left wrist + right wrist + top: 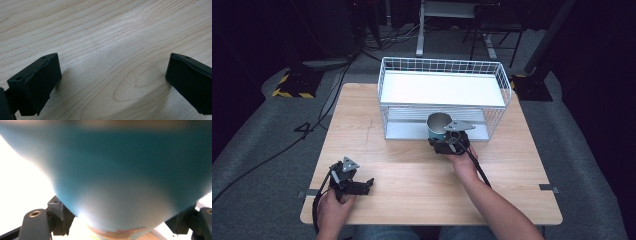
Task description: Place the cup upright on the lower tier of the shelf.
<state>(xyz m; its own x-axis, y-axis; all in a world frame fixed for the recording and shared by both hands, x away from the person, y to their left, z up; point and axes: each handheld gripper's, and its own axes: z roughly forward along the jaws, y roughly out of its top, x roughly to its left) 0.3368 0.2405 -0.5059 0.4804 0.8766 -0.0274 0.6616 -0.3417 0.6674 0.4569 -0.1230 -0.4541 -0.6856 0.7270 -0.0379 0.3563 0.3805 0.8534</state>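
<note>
**Teal cup held at the mouth of the wire shelf**

From the high view, we see the right gripper (451, 141) clamped on a teal cup (438, 127), its jaws on either side of the cup's lower body. The cup stands upright just ahead of that gripper, at the front edge of the white wire shelf (442, 90), level with the lower tier. Whether its base rests on the tier or hangs just above it, we cannot tell. The left gripper (362, 186) sits near the front-left of the wooden table (412, 175), well apart from the cup, with nothing in front of it.

In the left gripper view, the two black jaws stand wide apart over bare wood grain (107, 50), so this gripper is released and empty.

In the right gripper view, the cup wall (117, 177) bulges close between the jaws, with an orange mark low on it.

We judge the cup stiff, light and empty, its metal interior and smooth coated wall likely slippery; a grip low across the body, as here, looks steadier than pinching the rim.
</note>
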